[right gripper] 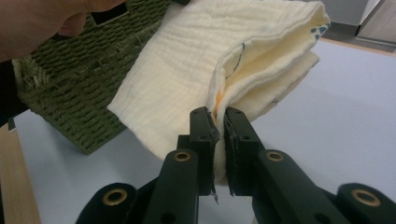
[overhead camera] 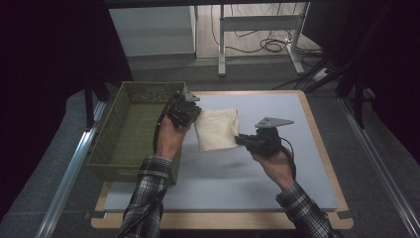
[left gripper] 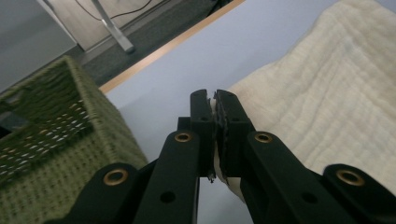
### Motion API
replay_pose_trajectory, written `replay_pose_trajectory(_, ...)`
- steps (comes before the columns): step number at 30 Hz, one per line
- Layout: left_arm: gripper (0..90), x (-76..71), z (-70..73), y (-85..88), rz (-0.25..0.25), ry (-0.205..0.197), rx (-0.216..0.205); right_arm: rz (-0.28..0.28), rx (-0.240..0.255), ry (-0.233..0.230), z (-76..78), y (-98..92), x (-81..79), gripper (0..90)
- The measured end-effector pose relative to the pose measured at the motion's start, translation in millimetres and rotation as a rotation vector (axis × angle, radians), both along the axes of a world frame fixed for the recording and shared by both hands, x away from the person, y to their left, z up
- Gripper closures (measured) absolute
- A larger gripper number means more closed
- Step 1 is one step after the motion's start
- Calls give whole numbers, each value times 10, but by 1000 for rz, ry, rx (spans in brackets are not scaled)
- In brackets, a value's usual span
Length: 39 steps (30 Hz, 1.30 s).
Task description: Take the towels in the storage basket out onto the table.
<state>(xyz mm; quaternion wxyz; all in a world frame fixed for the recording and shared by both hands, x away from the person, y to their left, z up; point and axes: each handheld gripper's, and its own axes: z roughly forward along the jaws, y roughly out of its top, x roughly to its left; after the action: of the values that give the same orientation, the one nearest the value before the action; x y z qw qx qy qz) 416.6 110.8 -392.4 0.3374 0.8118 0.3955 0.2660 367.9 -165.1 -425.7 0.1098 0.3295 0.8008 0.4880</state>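
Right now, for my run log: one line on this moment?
left hand-held gripper: shut on folded cloth | right hand-held gripper: shut on cloth | cloth: lifted beside green basket

Can't really see the jaw tips in the high view, the left gripper (overhead camera: 190, 115) and right gripper (overhead camera: 246, 141) both bury their fronts in the folded cloth (overhead camera: 217, 129), and the cloth's far underside is out of sight. In the left gripper view the cloth (left gripper: 327, 93) runs off the right and top edges and the basket (left gripper: 51, 154) is chopped by the left edge. In the right gripper view a hand (right gripper: 42, 21) gets cut off at the top left corner, and the little coloured print on the cloth (right gripper: 196, 70) is too small to make out
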Motion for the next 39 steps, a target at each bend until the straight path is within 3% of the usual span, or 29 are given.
replay_pose_trajectory(24,866,-69,425,554,97,-72,64,62,43,-14,303,649,127,829)
replay_pose_trajectory(39,866,-141,441,1029,180,-73,66,109,45,-17,272,1140,170,828)
